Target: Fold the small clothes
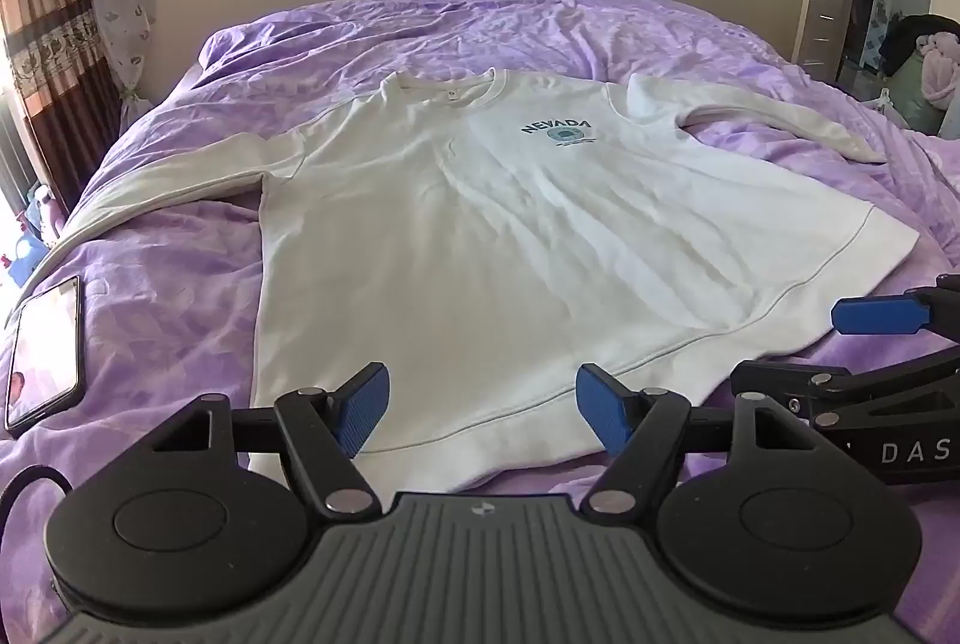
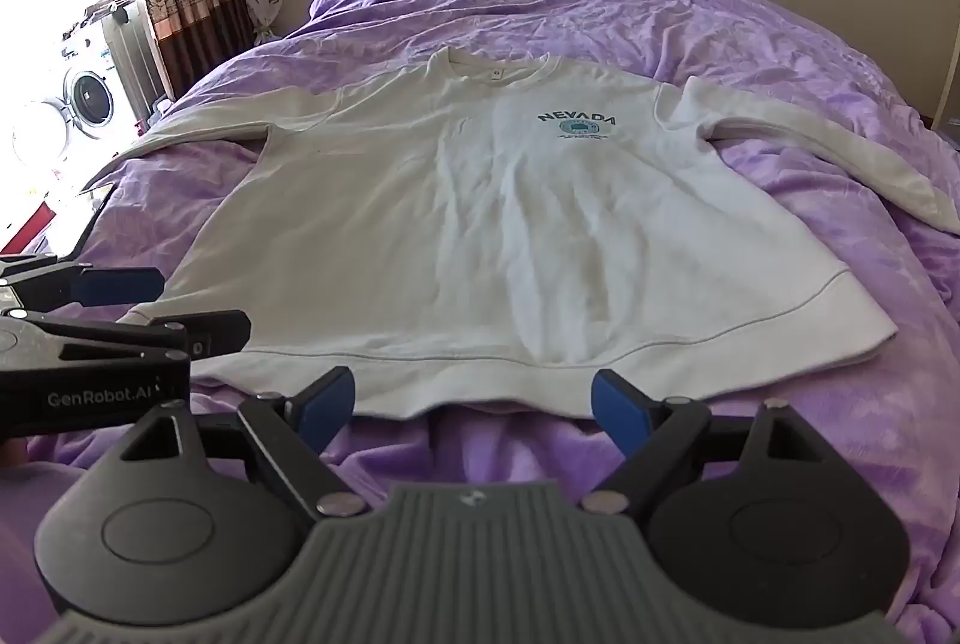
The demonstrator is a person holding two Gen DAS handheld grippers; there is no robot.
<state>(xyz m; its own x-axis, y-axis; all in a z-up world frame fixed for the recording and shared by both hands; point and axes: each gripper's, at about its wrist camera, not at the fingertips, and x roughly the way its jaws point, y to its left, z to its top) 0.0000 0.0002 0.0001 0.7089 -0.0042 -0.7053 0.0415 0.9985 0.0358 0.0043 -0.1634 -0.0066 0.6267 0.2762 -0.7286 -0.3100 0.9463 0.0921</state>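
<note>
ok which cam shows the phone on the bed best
The left wrist view: the phone lies whole on the purple bedspread, left of the white sweatshirt, screen up. The right wrist view shows only a dark corner of it at the left edge.

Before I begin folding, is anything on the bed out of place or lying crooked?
Only small things. A phone lies on the purple cover left of the white sweatshirt, close to its left sleeve. The right sleeve bends downward and is bunched, not straight. Both the left gripper and the right gripper are open.
</note>
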